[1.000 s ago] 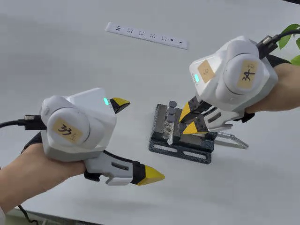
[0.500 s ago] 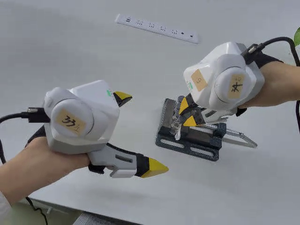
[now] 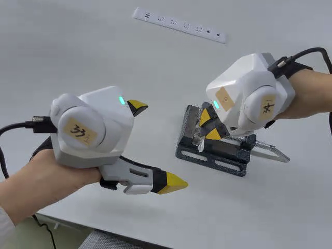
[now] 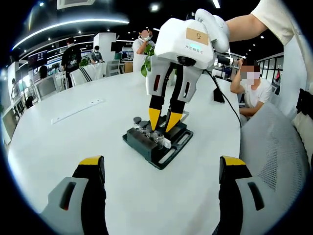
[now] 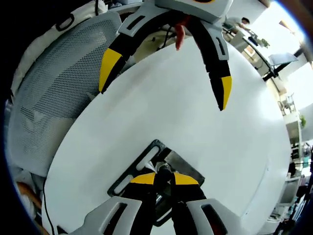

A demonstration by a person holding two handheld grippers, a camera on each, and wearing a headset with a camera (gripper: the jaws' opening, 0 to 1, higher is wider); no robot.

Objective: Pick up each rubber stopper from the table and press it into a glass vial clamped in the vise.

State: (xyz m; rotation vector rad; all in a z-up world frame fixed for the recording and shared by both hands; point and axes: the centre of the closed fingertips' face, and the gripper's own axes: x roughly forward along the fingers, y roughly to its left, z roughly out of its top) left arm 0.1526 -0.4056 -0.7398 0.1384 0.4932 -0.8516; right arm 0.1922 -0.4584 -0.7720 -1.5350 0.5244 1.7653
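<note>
Left gripper (image 3: 155, 145): sticker "33". Jaws wide apart, empty, above desk (image 3: 78, 52) near front edge, well apart from vise (image 3: 212, 155). Right gripper (image 3: 209, 126): sticker "34", tag "9"; print under tag too small to read. Its jaws nearly closed, pinching dark stopper (image 5: 164, 172) over clear vial (image 4: 159, 139) in vise; contact with vial unclear. Two stoppered vials (image 4: 138, 121) beside it in vise. Power strip (image 3: 179, 25) far back. Bare desk all round vise.
</note>
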